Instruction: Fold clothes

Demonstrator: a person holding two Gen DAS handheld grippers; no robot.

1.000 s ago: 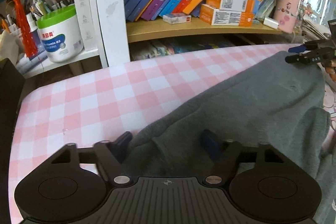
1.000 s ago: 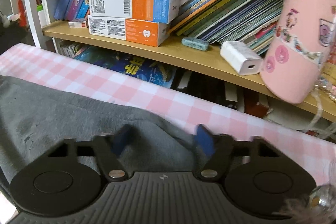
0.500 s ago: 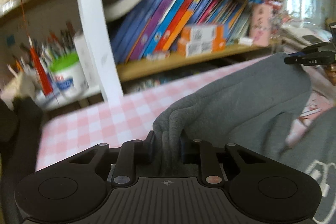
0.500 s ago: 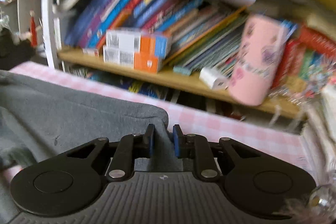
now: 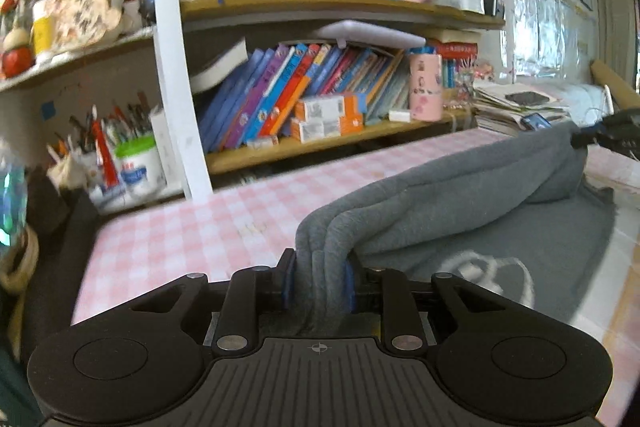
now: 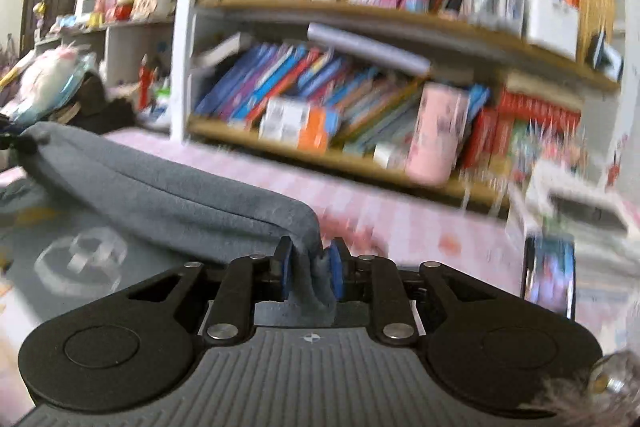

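Observation:
A grey sweatshirt (image 5: 460, 203) lies on the pink checked table (image 5: 192, 227); its far edge is lifted and doubled over the lower part, which bears a white print (image 5: 484, 275). My left gripper (image 5: 318, 277) is shut on a bunched corner of the lifted edge. My right gripper (image 6: 308, 269) is shut on the other corner of that edge (image 6: 160, 195), and it shows at the right edge of the left wrist view (image 5: 600, 139). The fabric hangs taut between the two grippers above the table.
A bookshelf (image 5: 320, 143) with books, boxes and a pink cup (image 5: 426, 87) stands right behind the table. Pen pots and a green-lidded tub (image 5: 138, 163) stand at the left. Papers and a phone (image 6: 550, 267) lie at the right end.
Both grippers closed on the sweatshirt's far edge, then lifted it and pulled it back toward me over the rest of the garment. The white print has come into view.

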